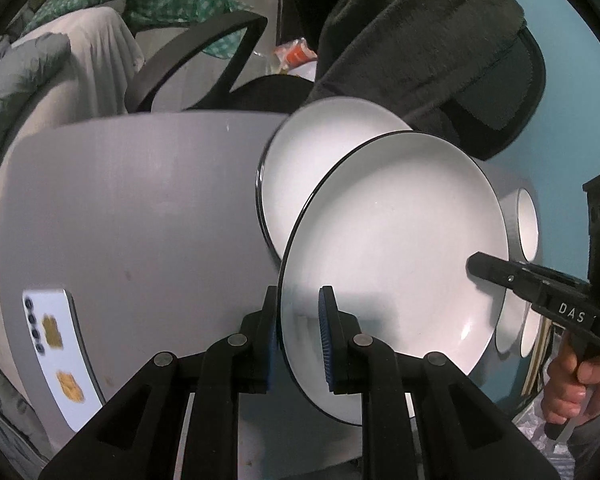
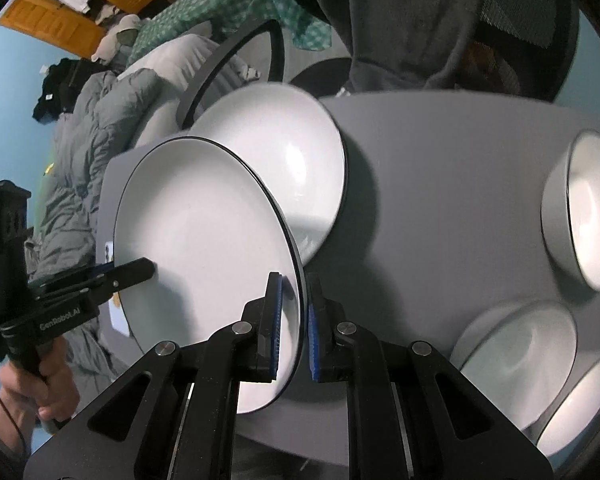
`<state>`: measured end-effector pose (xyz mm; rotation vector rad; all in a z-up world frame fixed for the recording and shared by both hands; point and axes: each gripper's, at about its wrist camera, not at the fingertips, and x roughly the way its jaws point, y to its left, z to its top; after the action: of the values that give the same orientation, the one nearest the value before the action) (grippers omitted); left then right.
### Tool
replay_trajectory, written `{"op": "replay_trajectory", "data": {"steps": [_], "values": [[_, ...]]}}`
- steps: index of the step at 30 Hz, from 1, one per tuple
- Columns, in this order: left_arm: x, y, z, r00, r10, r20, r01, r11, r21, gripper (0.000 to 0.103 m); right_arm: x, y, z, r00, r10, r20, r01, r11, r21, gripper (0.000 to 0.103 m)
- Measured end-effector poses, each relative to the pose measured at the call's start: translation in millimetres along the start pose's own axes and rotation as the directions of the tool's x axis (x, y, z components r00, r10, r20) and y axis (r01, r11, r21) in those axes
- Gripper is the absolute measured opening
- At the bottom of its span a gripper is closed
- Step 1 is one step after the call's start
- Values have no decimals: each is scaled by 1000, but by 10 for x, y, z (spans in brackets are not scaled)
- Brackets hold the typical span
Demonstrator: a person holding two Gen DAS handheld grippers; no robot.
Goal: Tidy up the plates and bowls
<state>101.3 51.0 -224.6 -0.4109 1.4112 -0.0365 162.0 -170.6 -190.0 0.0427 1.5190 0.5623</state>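
Grey tabletop (image 2: 440, 200) carries a second plate (image 2: 292, 152) and three bowls (image 2: 580, 208); bedding, a black chair and blue walls surround it. Both the left gripper (image 1: 298, 332) and right gripper (image 2: 292, 324) clamp opposite rims of a white plate (image 2: 204, 232), raised and tilted over the second plate.

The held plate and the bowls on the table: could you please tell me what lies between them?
Only bare grey table lies between the held plate and the bowls; the right wrist view shows it.
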Motion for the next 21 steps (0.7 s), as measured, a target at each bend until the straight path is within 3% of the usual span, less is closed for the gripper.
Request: {"op": "replay_trajectory", "data": {"steps": [9, 21], "values": [[165, 26, 345, 999, 43, -11, -43, 999, -8, 19, 157, -40, 340, 1000, 1, -28, -2, 1000, -23, 12], [355, 62, 572, 995, 90, -39, -91, 996, -16, 19, 318, -194, 590, 997, 8, -73, -9, 1000, -6, 12]]}}
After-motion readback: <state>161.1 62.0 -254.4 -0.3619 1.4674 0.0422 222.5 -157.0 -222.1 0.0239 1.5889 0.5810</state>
